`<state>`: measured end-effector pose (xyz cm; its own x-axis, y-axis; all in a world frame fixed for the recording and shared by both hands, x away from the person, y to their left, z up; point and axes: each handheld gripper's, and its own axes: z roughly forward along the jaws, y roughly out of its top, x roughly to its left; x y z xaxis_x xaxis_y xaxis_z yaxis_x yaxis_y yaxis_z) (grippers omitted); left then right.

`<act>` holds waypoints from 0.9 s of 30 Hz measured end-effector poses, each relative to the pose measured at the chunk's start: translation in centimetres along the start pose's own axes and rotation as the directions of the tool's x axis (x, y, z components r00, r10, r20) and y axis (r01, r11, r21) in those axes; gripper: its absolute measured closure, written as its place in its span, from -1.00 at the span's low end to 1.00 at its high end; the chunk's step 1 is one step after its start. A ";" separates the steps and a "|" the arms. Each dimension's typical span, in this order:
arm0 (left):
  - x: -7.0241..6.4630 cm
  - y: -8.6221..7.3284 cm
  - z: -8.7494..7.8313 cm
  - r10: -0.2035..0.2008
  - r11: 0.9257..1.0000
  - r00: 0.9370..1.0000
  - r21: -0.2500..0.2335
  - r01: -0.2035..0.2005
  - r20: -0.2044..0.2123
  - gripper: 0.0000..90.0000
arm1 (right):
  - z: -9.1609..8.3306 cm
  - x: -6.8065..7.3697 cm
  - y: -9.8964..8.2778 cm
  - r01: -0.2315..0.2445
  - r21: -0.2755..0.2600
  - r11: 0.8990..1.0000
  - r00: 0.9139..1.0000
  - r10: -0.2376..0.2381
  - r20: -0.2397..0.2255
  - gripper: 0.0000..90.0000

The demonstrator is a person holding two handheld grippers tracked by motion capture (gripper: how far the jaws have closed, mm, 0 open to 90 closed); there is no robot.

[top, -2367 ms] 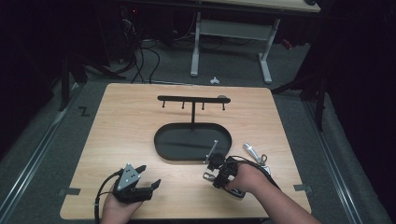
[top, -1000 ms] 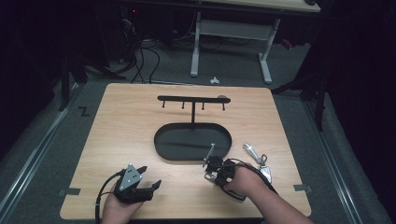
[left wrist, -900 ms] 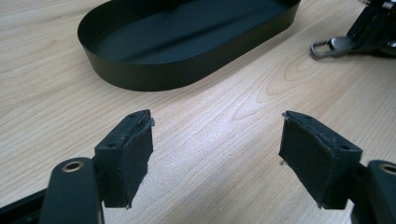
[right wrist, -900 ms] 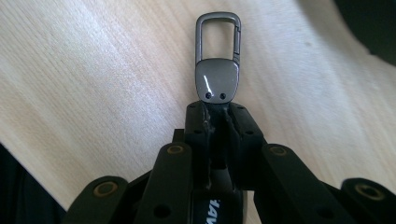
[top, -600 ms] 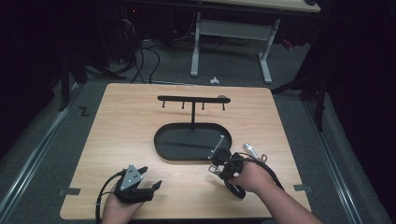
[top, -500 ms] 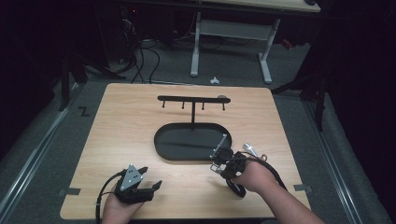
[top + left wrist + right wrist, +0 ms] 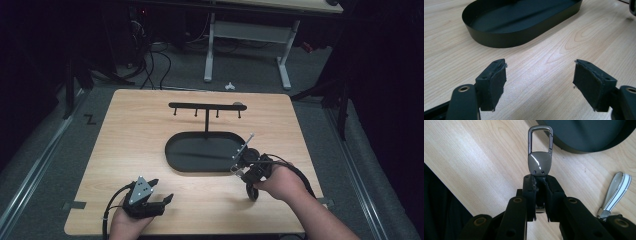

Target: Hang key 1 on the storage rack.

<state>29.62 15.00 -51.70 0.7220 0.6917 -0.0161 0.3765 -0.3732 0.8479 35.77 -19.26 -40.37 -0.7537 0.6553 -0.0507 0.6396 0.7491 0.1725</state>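
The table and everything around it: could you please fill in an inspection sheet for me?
Surface: wooden table, no spills seen.
Job's things: metal key clip held by its strap; black oval tray with hook stand.
Clutter: white-edged strap lying beside the right tongs.
Grippers: left tongs open, nothing between them; right tongs shut on the clip.
Cables: one trailing from each hand; more on the floor.
Surroundings: dark room, desk frame behind.

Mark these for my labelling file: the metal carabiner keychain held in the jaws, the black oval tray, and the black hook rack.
metal carabiner keychain (image 7: 539,162), right gripper view, on its shiny flat body
black oval tray (image 7: 499,40), left gripper view, on its near outer wall
black hook rack (image 7: 206,106), high view, on its crossbar
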 end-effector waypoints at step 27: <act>0.0 -0.1 0.0 0.003 1.000 1.000 0.009 -0.003 0.009 -0.40 | -2.8 -1.5 3.3 -0.023 -0.074 0.997 1.000 0.023 -0.009 0.79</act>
<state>29.61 15.02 -51.77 0.7284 0.6849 -0.0189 0.3795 -0.3803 0.8434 38.60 -18.09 -36.93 -0.7404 0.6711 -0.0378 0.6441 0.7244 0.2457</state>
